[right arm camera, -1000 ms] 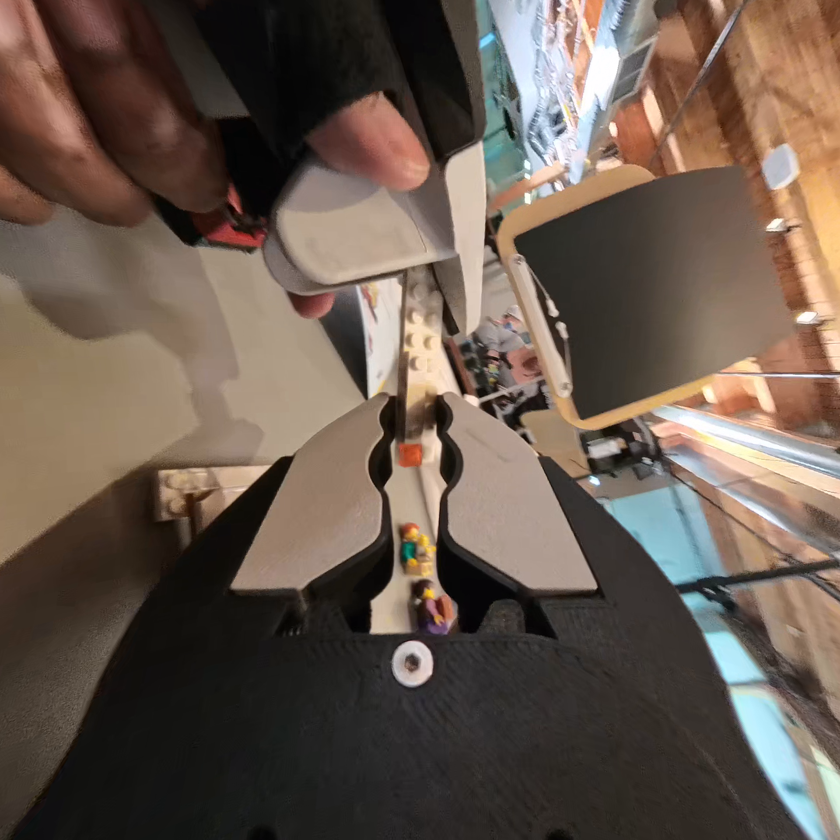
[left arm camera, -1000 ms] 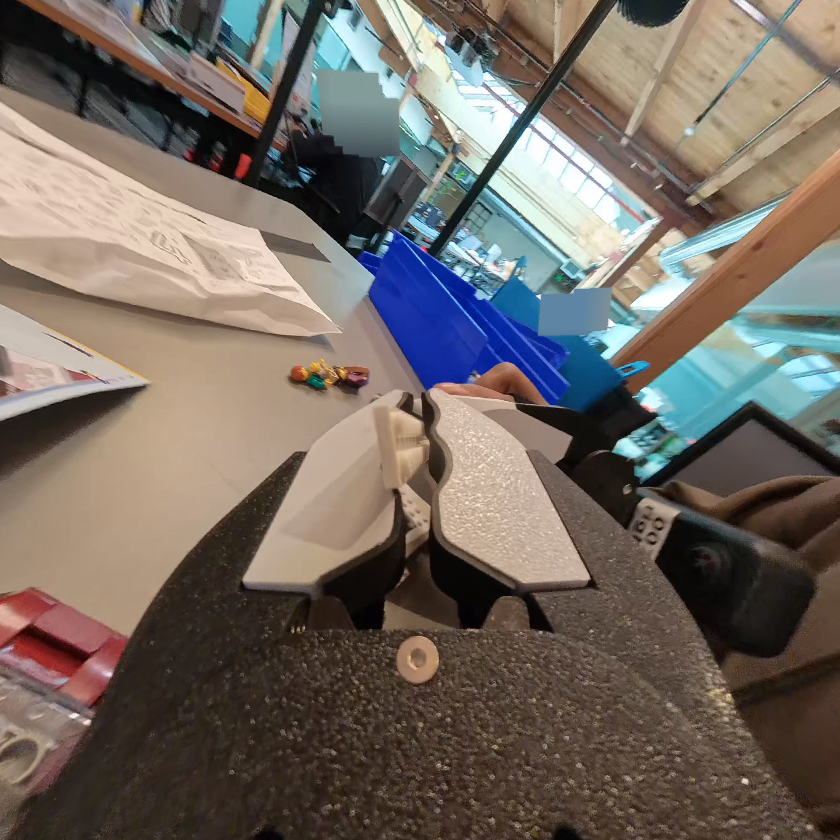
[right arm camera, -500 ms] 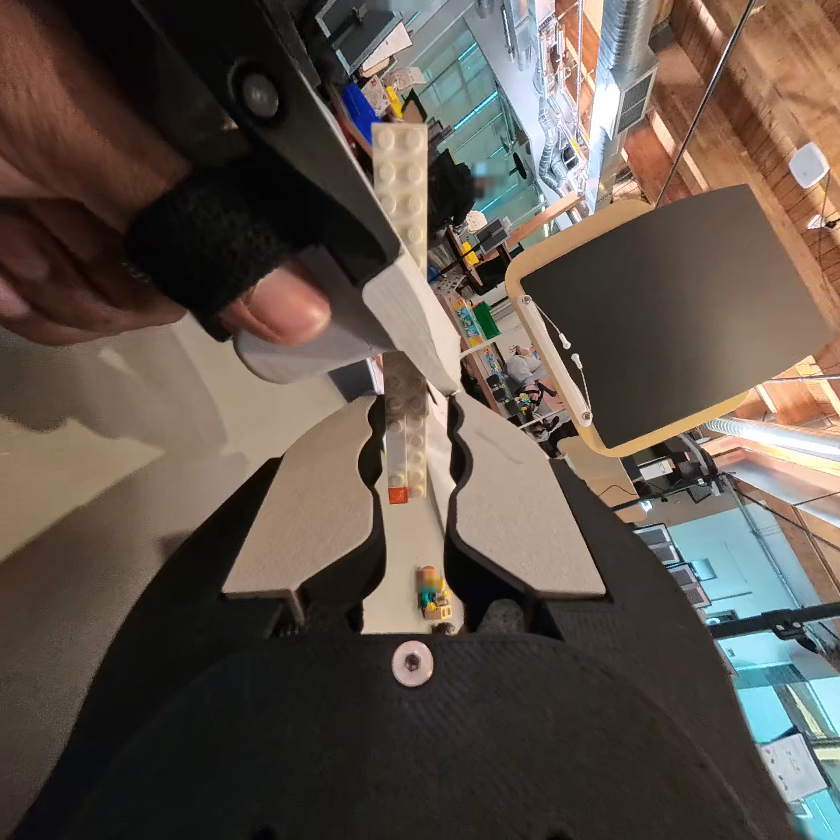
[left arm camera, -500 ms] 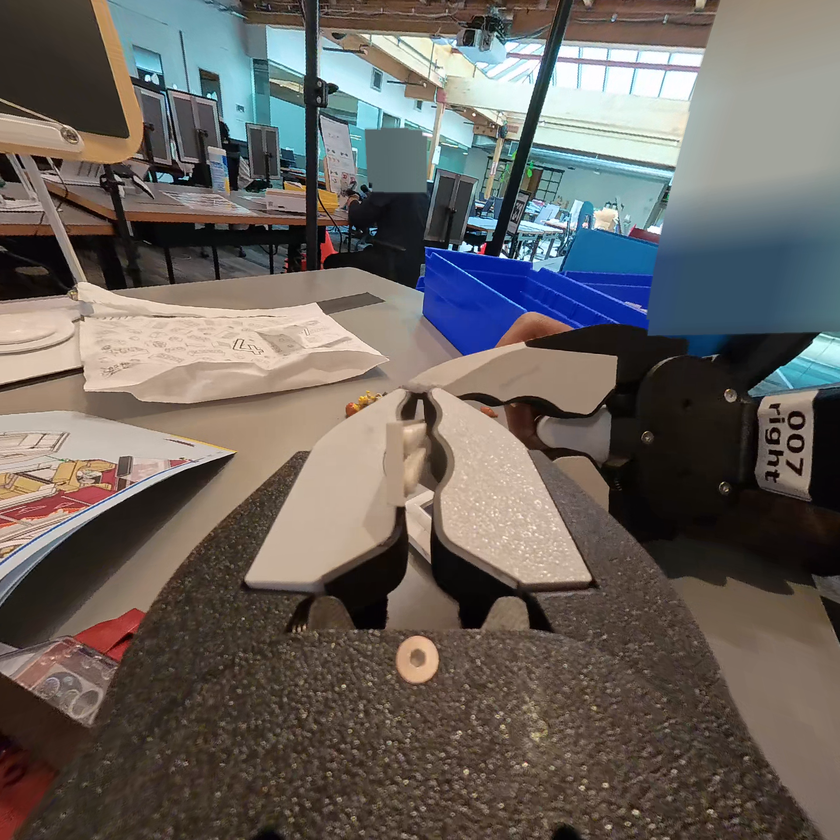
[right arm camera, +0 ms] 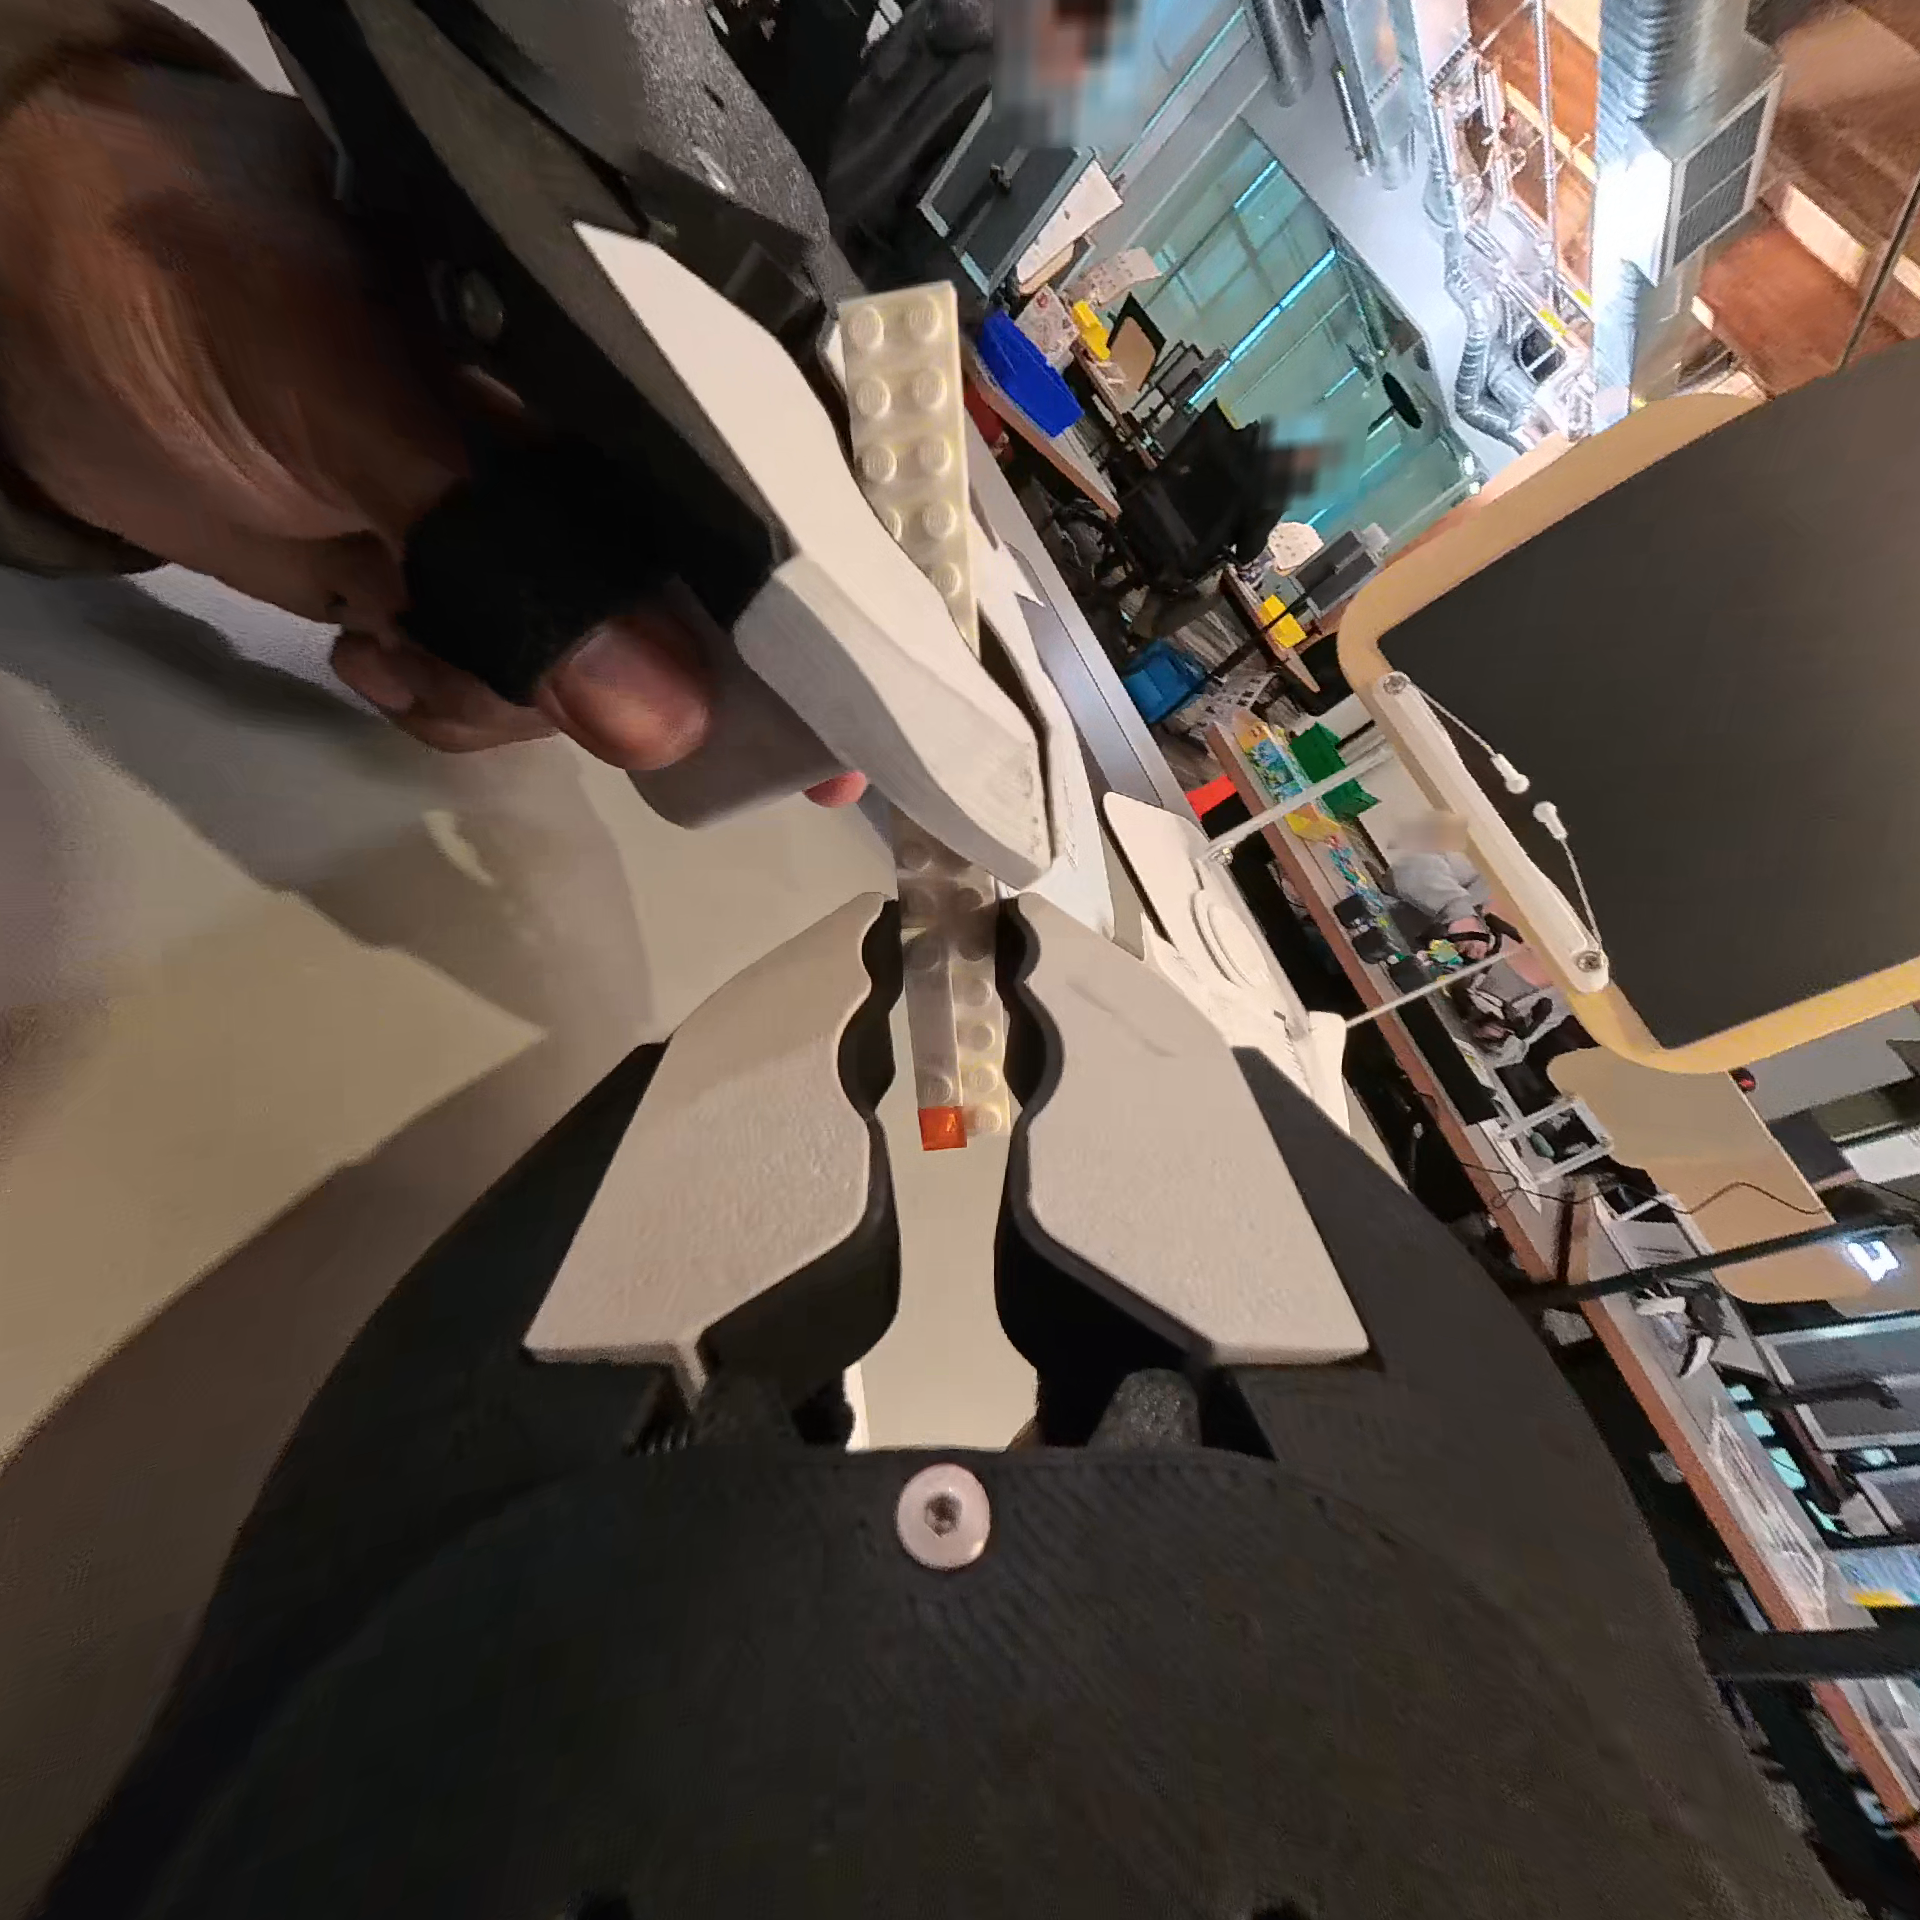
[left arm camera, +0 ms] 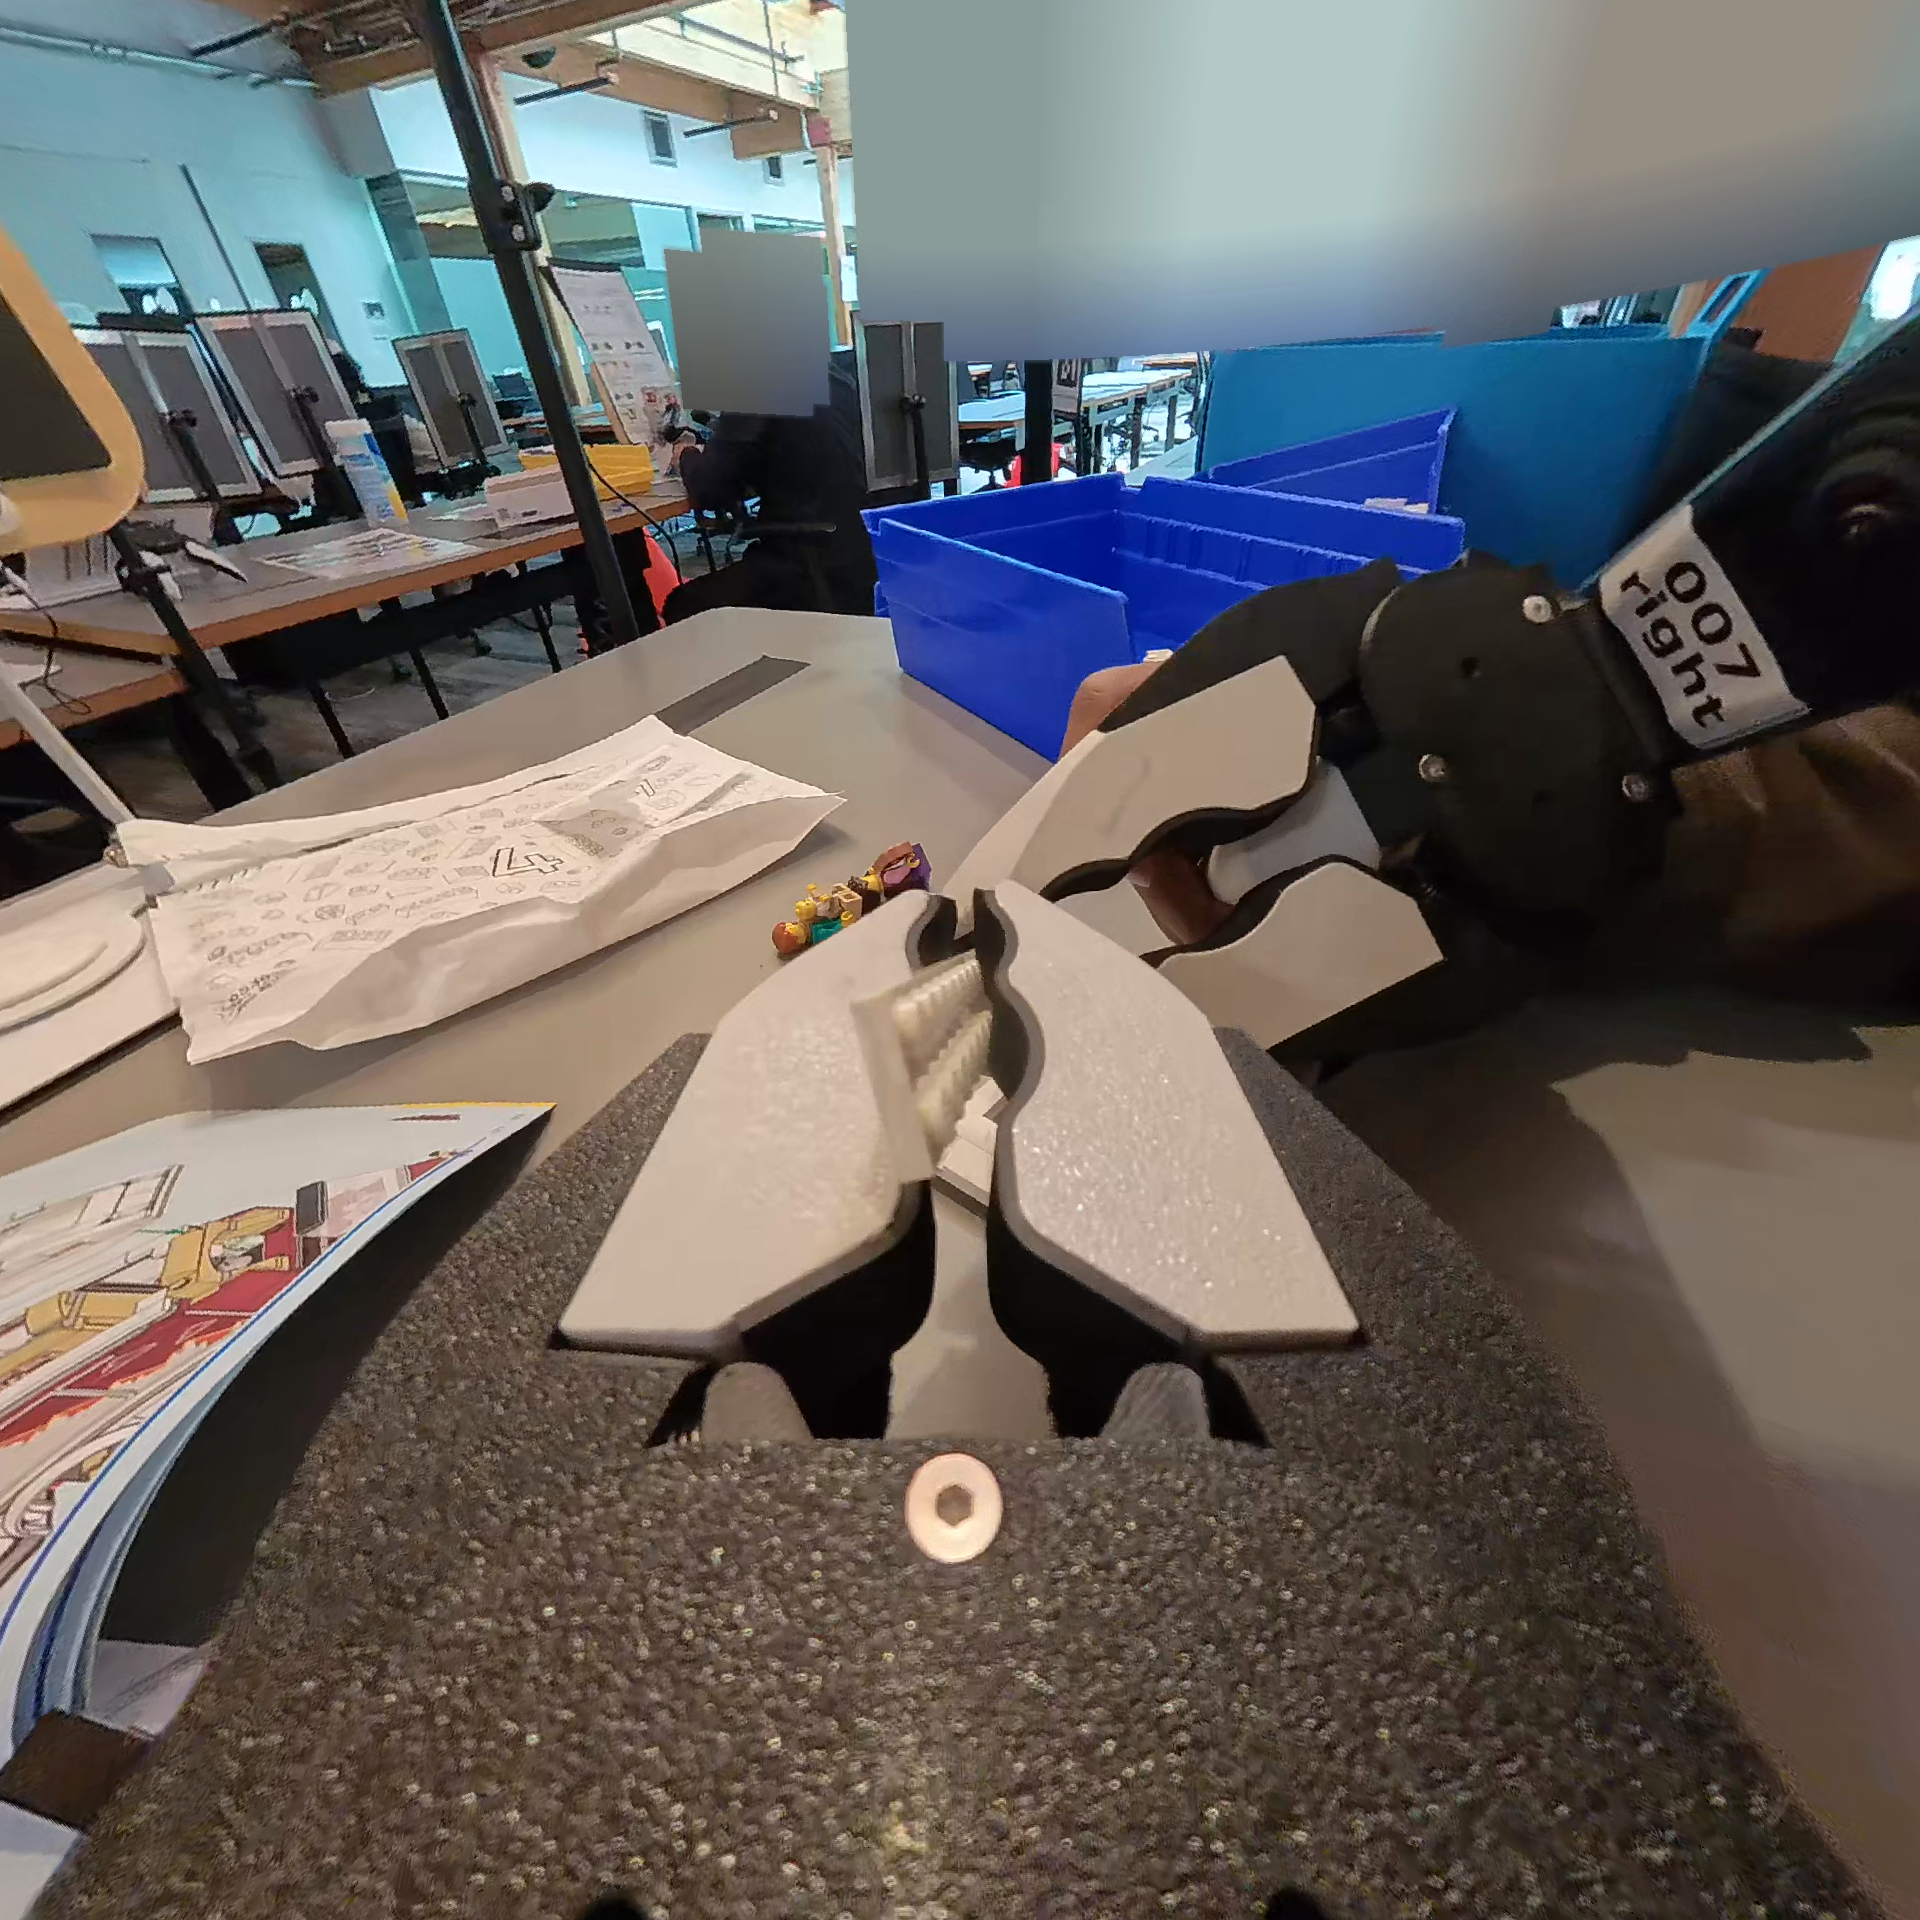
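Note:
My left gripper (left arm camera: pixel 961 914) is shut on a long white studded plate (left arm camera: pixel 940 1023), seen edge-on between its pads. In the right wrist view the left gripper's fingers (right arm camera: pixel 862 644) hold that plate (right arm camera: pixel 914 436) at its middle. The plate's lower end runs down between the pads of my right gripper (right arm camera: pixel 945 925), which are closed against its two long edges. A small orange piece (right arm camera: pixel 942 1127) sits at the plate's end. In the left wrist view the right gripper's fingers (left arm camera: pixel 1174 790) meet my left fingertips from the right; its tips are hidden there.
Both grippers are above a grey table (left arm camera: pixel 1662 1247). Small toy figures (left arm camera: pixel 852 904) lie just beyond the left fingertips. A white paper bag (left arm camera: pixel 447 883) and a booklet (left arm camera: pixel 156 1299) lie to the left, with blue bins (left arm camera: pixel 997 613) behind. A black board on a stand (right arm camera: pixel 1662 675) stands nearby. Left and right tips are no more than a few centimetres apart.
The right jaws stood wider around the plate half a second ago and have closed on it again. Both grippers have tilted and shifted while the left kept hold of the plate.

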A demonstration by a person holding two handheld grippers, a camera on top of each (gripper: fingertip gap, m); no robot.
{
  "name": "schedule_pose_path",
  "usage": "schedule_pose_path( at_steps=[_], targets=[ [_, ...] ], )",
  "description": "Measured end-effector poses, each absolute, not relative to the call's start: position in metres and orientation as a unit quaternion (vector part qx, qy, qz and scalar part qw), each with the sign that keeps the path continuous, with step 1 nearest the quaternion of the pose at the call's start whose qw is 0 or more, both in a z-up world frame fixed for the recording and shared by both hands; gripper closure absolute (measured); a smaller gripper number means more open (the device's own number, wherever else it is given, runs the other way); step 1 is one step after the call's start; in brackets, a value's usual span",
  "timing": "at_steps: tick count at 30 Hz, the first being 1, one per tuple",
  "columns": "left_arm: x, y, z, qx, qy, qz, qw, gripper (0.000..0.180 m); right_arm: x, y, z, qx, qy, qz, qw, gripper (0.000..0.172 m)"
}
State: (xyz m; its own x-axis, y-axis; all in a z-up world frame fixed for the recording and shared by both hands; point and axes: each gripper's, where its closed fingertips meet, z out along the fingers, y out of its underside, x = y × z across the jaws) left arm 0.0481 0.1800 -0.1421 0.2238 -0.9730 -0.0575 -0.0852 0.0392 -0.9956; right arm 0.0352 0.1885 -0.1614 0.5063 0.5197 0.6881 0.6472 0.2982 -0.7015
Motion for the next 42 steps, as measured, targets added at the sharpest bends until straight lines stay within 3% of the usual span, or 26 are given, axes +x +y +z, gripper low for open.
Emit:
schedule_pose_path(
  at_steps=[33,42],
  targets=[
    [0.049,0.157,-0.14,-0.515,0.52,-0.421,0.535,0.175,0.032,0.16,-0.158,-0.544,-0.545,0.068,0.634,0.154],
    [0.047,0.169,-0.136,-0.56,0.451,-0.446,0.533,0.176,0.039,0.173,-0.157,-0.527,-0.53,-0.068,0.661,0.154]
  ],
)
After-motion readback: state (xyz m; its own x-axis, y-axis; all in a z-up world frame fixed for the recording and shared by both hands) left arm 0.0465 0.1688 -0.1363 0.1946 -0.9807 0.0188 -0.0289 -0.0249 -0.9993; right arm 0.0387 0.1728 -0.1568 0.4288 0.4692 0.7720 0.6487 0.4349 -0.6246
